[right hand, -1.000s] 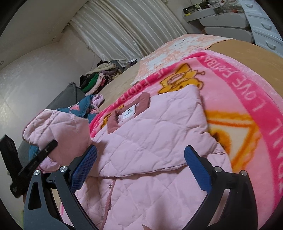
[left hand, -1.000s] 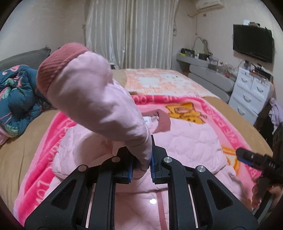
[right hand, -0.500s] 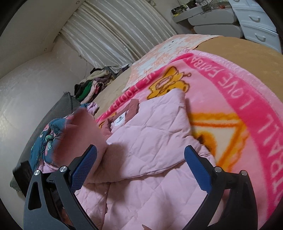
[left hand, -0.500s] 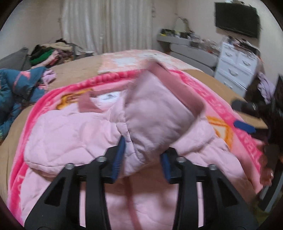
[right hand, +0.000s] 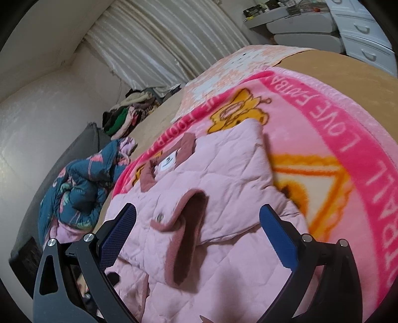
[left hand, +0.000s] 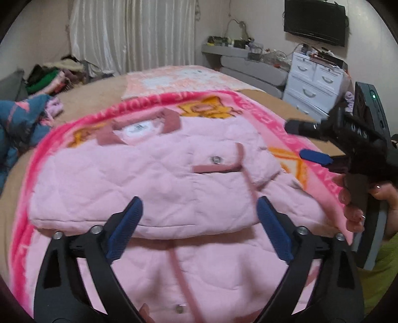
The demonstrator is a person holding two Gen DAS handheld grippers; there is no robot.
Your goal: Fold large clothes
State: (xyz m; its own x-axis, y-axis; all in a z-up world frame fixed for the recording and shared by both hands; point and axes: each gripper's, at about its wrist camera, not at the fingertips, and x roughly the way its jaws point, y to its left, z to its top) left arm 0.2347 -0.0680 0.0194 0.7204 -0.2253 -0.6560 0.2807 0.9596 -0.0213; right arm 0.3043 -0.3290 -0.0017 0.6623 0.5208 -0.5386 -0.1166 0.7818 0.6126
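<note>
A pink quilted jacket (left hand: 154,179) lies on a pink cartoon blanket (left hand: 251,106) on the bed. Both its sleeves lie folded across its chest; the upper sleeve's darker pink cuff (left hand: 219,166) lies on top near the right side. The jacket also shows in the right wrist view (right hand: 223,179), with the cuff (right hand: 189,223) gaping open. My left gripper (left hand: 199,218) is open and empty, just above the jacket's middle. My right gripper (right hand: 199,228) is open and empty over the jacket's right side; it also shows in the left wrist view (left hand: 311,144).
A blue patterned garment (right hand: 82,183) lies crumpled at the bed's left side. A heap of clothes (left hand: 49,74) sits at the far left. A white drawer chest (left hand: 316,82) and a wall TV (left hand: 316,22) stand to the right. Curtains (left hand: 131,34) hang behind the bed.
My left gripper carried the sleeve rightwards across the jacket, opened and let it go. The sleeve now lies flat on the chest. The right gripper stayed open.
</note>
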